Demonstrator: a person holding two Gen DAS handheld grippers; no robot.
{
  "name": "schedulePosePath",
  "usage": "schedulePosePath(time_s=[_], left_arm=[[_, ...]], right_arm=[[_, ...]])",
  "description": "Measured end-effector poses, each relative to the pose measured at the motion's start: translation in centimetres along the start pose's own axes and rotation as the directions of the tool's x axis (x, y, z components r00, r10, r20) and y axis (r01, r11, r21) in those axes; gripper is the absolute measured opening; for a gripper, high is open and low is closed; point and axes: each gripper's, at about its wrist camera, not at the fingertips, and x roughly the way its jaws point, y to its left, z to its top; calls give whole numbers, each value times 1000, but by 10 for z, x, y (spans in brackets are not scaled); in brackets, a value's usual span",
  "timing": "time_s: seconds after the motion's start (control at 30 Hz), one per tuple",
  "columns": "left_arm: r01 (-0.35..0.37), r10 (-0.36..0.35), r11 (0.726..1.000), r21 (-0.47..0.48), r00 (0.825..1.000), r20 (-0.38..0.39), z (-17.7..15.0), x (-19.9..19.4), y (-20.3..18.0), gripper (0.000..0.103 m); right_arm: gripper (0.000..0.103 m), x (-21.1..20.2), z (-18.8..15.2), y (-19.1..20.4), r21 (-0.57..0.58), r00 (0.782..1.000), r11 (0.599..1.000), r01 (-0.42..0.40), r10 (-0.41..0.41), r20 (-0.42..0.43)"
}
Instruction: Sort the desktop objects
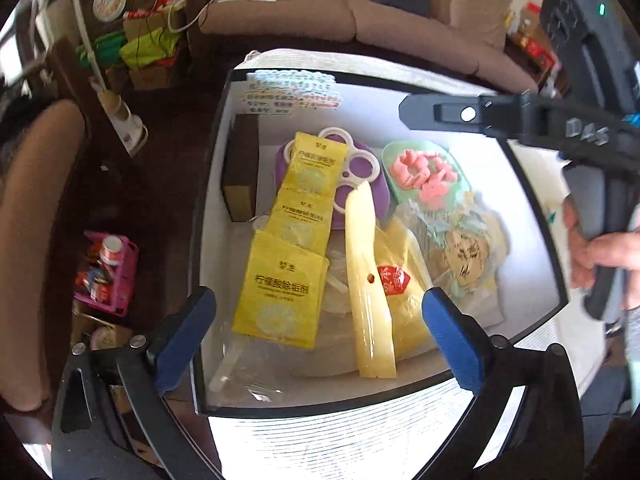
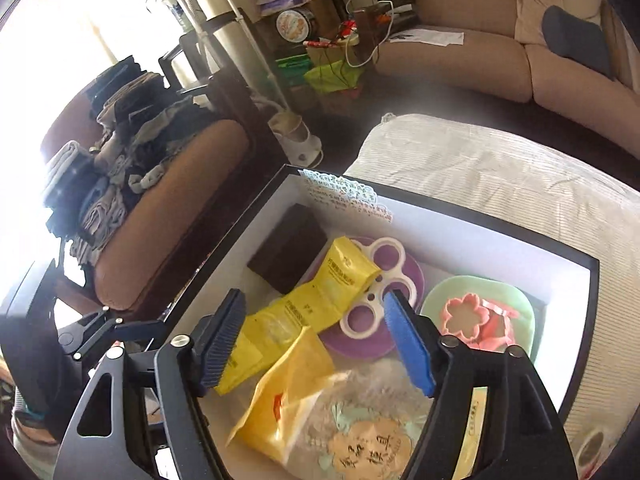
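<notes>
A black-rimmed white box (image 1: 224, 128) (image 2: 480, 216) holds the sorted objects: a strip of yellow sachets (image 1: 288, 248) (image 2: 316, 304), a cream shoehorn (image 1: 366, 280), a purple plate (image 1: 380, 196) (image 2: 360, 344) with a white ring tool (image 1: 356, 164) (image 2: 380, 280), a green plate (image 1: 404, 152) (image 2: 520, 304) with pink cutters (image 1: 424, 174) (image 2: 472, 320), a dark box (image 1: 240, 168) (image 2: 288, 252) and a clear bag of paper stickers (image 1: 464, 248) (image 2: 372, 440). My left gripper (image 1: 320, 344) is open and empty above the box's near edge. My right gripper (image 2: 316, 348) is open and empty above the contents; it also shows in the left wrist view (image 1: 460, 114).
The box sits on a white striped cloth (image 2: 500, 168) (image 1: 360, 432). A brown sofa (image 1: 320, 12) (image 2: 520, 64) is behind. An armchair with piled clothes (image 2: 120, 160) stands to the left. A pink basket (image 1: 108, 276) sits on the floor at left.
</notes>
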Motion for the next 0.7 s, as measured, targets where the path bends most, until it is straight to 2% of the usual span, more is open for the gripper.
schedulePosePath(time_s=[0.07, 0.13, 0.17, 0.4, 0.7], left_arm=[[-54, 54, 998, 34, 999, 4, -3, 3, -16, 103], [-108, 108, 993, 37, 994, 10, -6, 3, -27, 103], [-123, 122, 992, 32, 992, 18, -7, 2, -32, 103], [-128, 129, 991, -39, 991, 43, -18, -10, -50, 103], [-114, 122, 990, -89, 988, 94, -47, -56, -81, 103]], right_arm=[[90, -12, -10, 1, -20, 1000, 1000, 10, -10, 1], [101, -23, -21, 1, -37, 999, 998, 43, -44, -7], [103, -27, -26, 1, -40, 998, 998, 58, -59, -16], [103, -62, -60, -1, -32, 996, 996, 89, -89, -20], [103, -128, -99, 9, -50, 995, 994, 101, -100, 30]])
